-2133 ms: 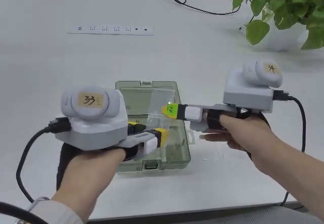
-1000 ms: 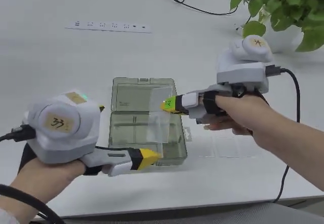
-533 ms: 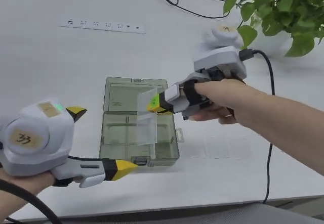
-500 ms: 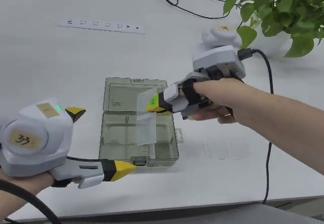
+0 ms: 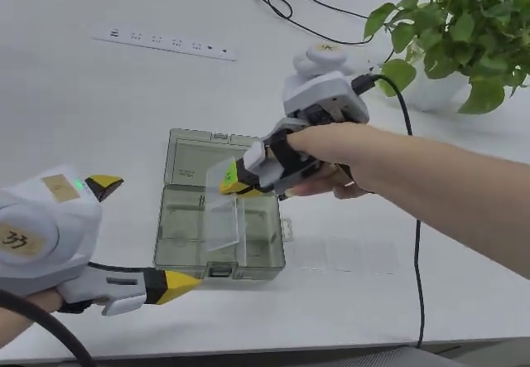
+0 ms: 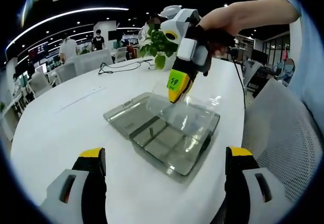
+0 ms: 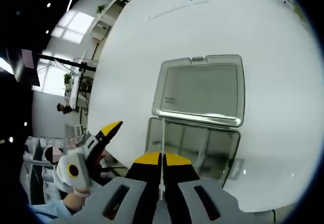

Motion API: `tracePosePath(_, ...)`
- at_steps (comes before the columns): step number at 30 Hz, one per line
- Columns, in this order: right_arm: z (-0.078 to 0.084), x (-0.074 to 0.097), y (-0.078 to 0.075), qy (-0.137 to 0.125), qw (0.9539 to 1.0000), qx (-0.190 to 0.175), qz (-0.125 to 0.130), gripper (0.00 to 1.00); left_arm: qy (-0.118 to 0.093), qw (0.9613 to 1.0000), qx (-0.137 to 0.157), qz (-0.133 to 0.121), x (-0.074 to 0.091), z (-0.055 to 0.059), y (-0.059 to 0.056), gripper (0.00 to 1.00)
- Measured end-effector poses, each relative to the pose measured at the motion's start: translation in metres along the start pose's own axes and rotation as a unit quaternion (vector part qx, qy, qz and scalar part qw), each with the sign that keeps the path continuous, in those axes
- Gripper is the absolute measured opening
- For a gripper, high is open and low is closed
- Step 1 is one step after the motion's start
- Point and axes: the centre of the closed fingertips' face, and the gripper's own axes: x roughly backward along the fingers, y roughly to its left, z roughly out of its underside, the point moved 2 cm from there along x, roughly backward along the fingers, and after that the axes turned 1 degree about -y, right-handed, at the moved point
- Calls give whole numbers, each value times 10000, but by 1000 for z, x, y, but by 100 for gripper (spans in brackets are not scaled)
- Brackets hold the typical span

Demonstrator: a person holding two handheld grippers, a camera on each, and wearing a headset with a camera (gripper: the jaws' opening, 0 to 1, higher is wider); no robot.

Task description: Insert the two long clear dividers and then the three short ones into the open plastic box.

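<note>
The open greenish plastic box (image 5: 186, 255) lies on the white table with its lid (image 5: 195, 156) flat behind it. My right gripper (image 5: 232, 186) is shut on a clear divider (image 5: 222, 222), which hangs upright over the middle of the base, lower edge down inside it. In the right gripper view the divider (image 7: 163, 133) runs edge-on from the shut jaws (image 7: 162, 158) toward the hinge. My left gripper (image 5: 149, 232) stands open at the box's near-left, holding nothing. In the left gripper view it (image 6: 164, 155) faces the box (image 6: 152, 143) and the held divider (image 6: 190, 118).
Several short clear dividers (image 5: 348, 255) lie flat on the table right of the box. A potted plant (image 5: 464, 19) stands at the back right, with a black cable (image 5: 315, 19) and a white power strip (image 5: 166, 42) farther back. People sit in the room behind.
My left gripper has drawn back from the box to the near left and stands open. My right gripper has carried the divider left and down into the box base.
</note>
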Motion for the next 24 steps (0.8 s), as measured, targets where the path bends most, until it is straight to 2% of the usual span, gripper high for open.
tracePosePath(4, 1, -2, -3, 68, 9997, -210, 85, 2, -33, 10000, 56, -7, 0, 3, -2, 100)
tracePosePath(5, 3, -3, -3, 128, 9992, -370, 71, 2, -49, 10000, 61, -2, 0, 3, -2, 100)
tracePosePath(10, 6, -8, -7, 207, 9982, -534, 198, 2, -115, 9998, 142, 8, -1, 5, -4, 100)
tracePosePath(14, 5, -10, -7, 220, 9978, -581, 242, 2, -152, 9997, 184, 7, -1, 6, -5, 99)
tracePosePath(16, 10, -12, -5, 261, 9976, -587, 258, 2, -164, 9997, 202, 6, 0, 7, -4, 99)
tracePosePath(24, 11, -15, -11, 300, 9967, -642, 402, 2, -207, 9995, 251, -4, 1, 10, -4, 98)
